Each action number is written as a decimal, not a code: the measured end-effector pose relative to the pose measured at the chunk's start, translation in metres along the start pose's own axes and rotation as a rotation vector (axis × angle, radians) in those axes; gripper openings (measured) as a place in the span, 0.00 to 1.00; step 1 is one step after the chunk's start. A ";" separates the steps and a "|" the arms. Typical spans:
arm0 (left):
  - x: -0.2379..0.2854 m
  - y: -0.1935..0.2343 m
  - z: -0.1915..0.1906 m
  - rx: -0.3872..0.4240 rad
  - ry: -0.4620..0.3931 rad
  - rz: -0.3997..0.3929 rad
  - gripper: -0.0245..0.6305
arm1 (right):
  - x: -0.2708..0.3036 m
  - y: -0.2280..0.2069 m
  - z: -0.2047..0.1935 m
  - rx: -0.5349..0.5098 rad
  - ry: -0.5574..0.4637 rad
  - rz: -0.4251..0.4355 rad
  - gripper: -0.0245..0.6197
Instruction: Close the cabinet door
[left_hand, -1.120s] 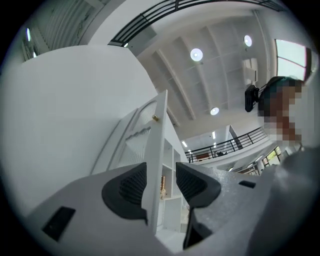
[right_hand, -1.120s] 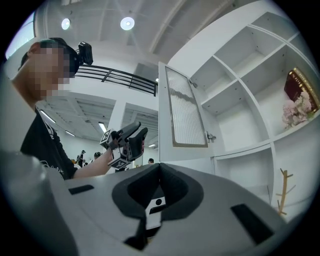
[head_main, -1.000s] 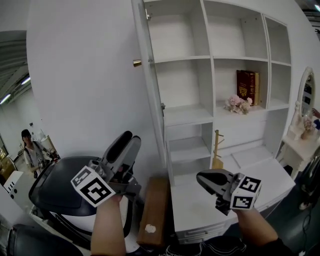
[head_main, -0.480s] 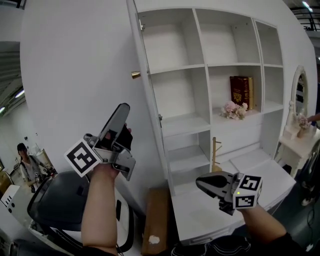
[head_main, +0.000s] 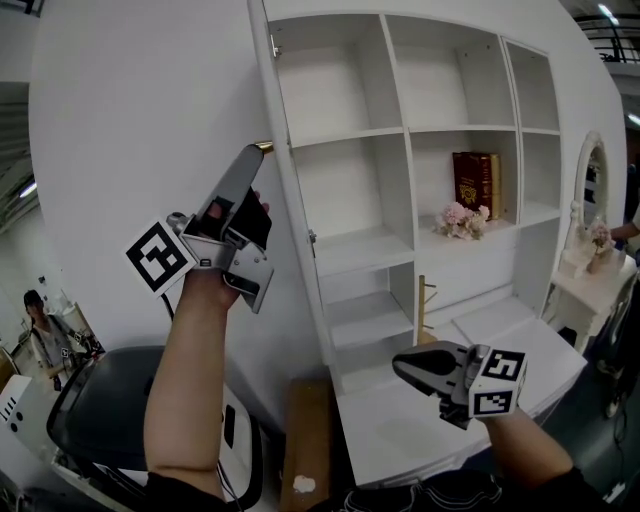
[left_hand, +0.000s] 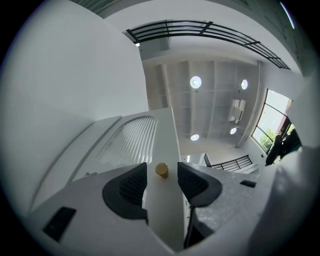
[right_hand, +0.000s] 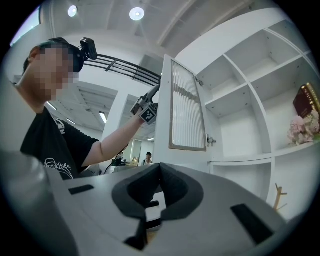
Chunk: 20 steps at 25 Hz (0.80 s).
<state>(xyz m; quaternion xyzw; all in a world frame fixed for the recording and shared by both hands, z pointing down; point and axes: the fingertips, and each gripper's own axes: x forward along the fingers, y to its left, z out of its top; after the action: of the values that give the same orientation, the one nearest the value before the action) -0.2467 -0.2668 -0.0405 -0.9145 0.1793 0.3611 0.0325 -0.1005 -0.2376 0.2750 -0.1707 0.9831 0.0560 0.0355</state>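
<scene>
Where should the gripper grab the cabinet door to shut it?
Grab the small gold knob near the free edge of the cabinet door. It is the only part sticking out of the flat panel. Come straight at the door's face, one jaw each side; the left gripper is open and lined up that way.

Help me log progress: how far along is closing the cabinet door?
Done: the left hand-held gripper is at the brass knob of the door. In hand: its jaws stand apart either side of the knob, not clamped. Left: the door is wide open with the shelves exposed, so the whole swing shut remains. The right hand-held gripper is shut and idle, low.
</scene>
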 end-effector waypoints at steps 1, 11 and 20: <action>0.001 -0.001 0.000 0.010 0.011 0.000 0.33 | 0.001 0.001 -0.002 -0.006 0.000 0.000 0.05; 0.006 -0.011 -0.002 0.020 0.032 -0.041 0.17 | -0.001 0.001 -0.007 -0.037 0.001 -0.017 0.05; 0.007 -0.013 -0.002 0.072 0.040 -0.071 0.16 | 0.009 -0.002 -0.013 -0.019 0.007 -0.018 0.05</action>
<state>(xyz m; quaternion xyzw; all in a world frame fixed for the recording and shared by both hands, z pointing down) -0.2364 -0.2573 -0.0445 -0.9256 0.1600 0.3349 0.0748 -0.1091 -0.2444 0.2867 -0.1802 0.9810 0.0643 0.0311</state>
